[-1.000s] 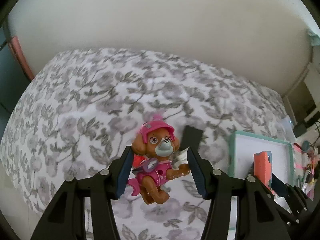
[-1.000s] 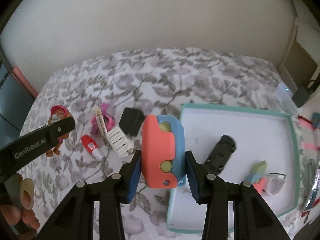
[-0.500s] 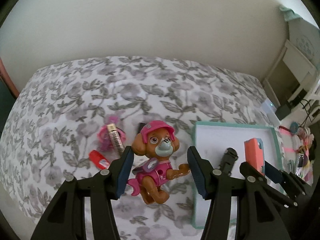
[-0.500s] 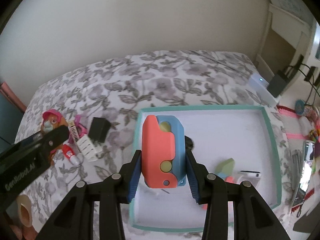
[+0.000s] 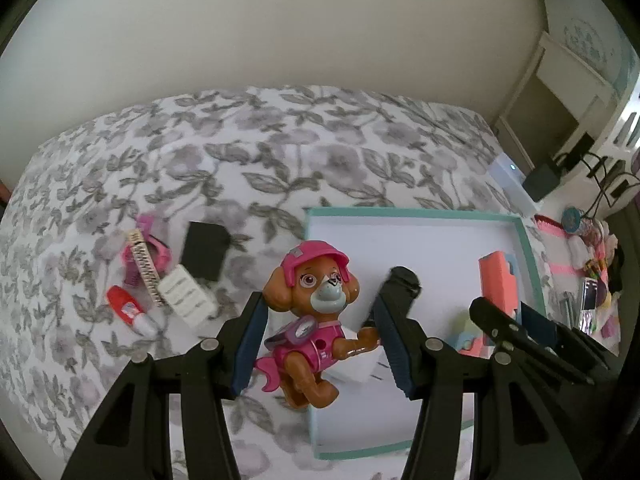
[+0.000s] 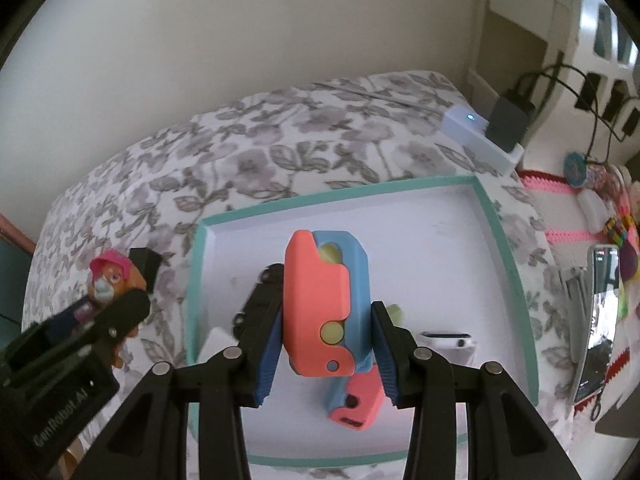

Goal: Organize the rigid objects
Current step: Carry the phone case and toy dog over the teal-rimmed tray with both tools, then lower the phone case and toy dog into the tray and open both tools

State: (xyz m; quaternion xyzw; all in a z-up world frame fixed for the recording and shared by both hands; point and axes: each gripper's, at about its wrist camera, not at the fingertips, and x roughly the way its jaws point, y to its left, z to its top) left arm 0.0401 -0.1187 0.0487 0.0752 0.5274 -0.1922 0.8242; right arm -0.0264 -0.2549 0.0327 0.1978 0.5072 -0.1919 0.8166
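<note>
Left gripper (image 5: 320,340) is clamping the toy dog (image 5: 310,320), right gripper (image 6: 326,342) is squeezing the coral block (image 6: 324,308); both are hovering over the tray (image 6: 504,240) — best lowering before letting go.

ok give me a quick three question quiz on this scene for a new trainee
1. True or false: the left gripper holds the puppy figure.
2. Which thing is in the right gripper? A) the black toy car B) the coral and blue block C) the red tube
3. Fill in: the tray on the floral bedspread has a ____ rim.

Key
1. True: its pads press on the figure.
2. B: the coral and blue block sits between the pads; the black toy car lies in the tray and the red tube on the bedspread.
3. Teal.
</note>
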